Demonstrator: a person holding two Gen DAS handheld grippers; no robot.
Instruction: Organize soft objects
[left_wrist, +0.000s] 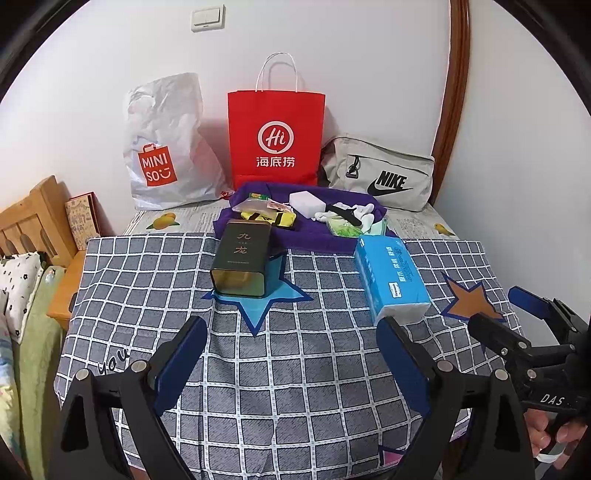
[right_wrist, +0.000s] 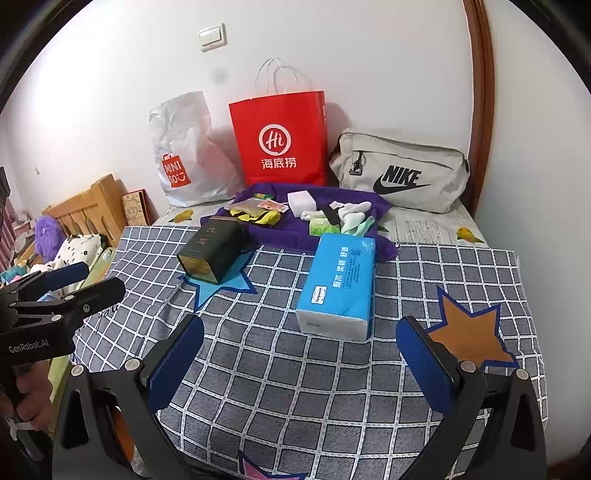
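**Both grippers open above the checked cloth**

The left gripper hung over the checked cloth with its blue-padded fingers spread wide and nothing between them. The right gripper was likewise agape and empty, just short of the blue tissue pack (its near end faced the gap between the fingers).

Taking the tissue pack as the landmark: it lay flat on the cloth, with a dark tea tin to its left on a blue star patch, and an orange star patch to its right. Just behind it spread a purple cloth carrying small items: a white block, white socks and a yellow packet. Farther behind, against the wall, stood a red paper bag, with a white Miniso bag on its left and a grey Nike pouch on its right.
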